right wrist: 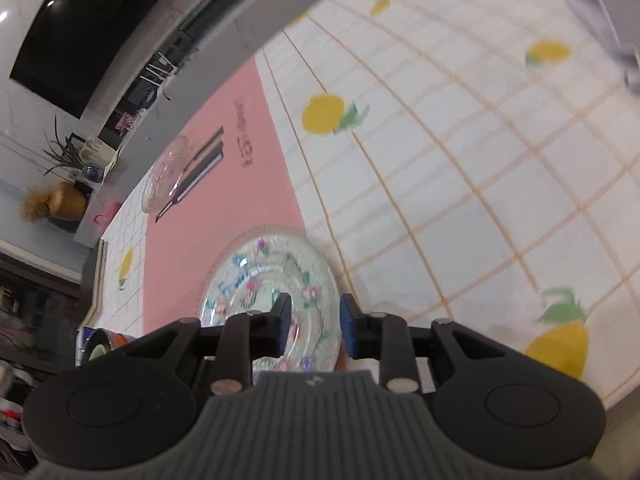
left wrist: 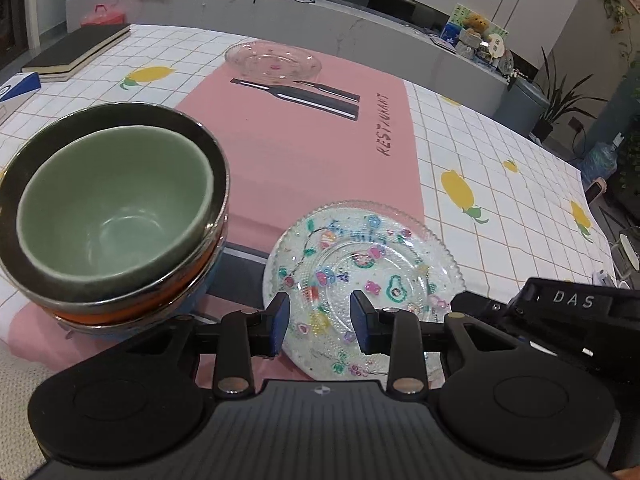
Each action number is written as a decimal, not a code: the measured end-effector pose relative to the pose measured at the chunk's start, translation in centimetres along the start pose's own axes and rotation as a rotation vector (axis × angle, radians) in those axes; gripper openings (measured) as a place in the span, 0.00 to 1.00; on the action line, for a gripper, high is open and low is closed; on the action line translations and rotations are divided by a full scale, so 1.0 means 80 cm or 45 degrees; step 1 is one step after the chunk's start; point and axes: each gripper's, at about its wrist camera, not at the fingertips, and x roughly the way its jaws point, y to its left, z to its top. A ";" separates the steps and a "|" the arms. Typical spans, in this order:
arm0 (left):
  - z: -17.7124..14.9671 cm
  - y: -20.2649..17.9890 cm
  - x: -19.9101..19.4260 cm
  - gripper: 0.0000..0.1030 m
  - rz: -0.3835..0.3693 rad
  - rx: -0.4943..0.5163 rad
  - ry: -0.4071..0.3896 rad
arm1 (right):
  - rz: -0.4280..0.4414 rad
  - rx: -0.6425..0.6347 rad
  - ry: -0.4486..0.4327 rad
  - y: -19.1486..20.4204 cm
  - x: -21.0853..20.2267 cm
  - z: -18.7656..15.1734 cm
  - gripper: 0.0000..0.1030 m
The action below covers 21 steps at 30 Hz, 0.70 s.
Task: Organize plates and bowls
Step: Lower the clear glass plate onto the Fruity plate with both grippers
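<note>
Patterned glass plate [left wrist: 362,276], beaded rim, bright fruit decals, flat on the near edge of the pink placemat [left wrist: 296,152]. Just released, probably. Next: fetch the clear glass plate [left wrist: 273,62] at the placemat's far end and stack. Nested bowls [left wrist: 112,216] beside the patterned plate. Left gripper [left wrist: 320,322] and right gripper [right wrist: 315,322] both spread above it, pinching nothing.

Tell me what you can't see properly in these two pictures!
- Stacked bowls under the green ceramic bowl: left wrist view, the upper bowls cover them, so their count is unclear.
- Near rim of the clear glass plate with colourful stickers: both views, the gripper bodies cover it.
- Plain clear glass plate farther back: right wrist view, blurred.
- Grey object at the top right corner: right wrist view, blurred and cut off.
</note>
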 end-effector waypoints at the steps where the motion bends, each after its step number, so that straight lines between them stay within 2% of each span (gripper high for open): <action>1: 0.000 -0.001 0.000 0.38 0.002 0.002 -0.002 | 0.004 0.011 -0.001 -0.003 0.000 0.001 0.27; 5: 0.002 -0.004 -0.002 0.38 0.000 0.004 -0.026 | -0.004 0.055 -0.067 -0.017 -0.003 0.004 0.25; 8: 0.004 -0.004 0.001 0.38 -0.013 0.004 -0.029 | -0.003 0.073 -0.104 -0.026 -0.004 0.007 0.03; 9: 0.005 -0.004 0.003 0.38 -0.017 0.003 -0.023 | 0.009 0.083 -0.101 -0.028 -0.002 0.008 0.02; 12: 0.008 -0.004 0.011 0.38 -0.025 0.000 0.008 | 0.070 0.098 -0.087 -0.029 0.001 0.008 0.01; 17: 0.009 -0.003 0.019 0.38 -0.034 0.007 0.046 | 0.084 0.034 -0.118 -0.013 0.002 0.007 0.00; 21: 0.009 -0.005 0.023 0.38 -0.056 0.016 0.055 | 0.082 0.016 -0.059 -0.012 0.018 0.005 0.00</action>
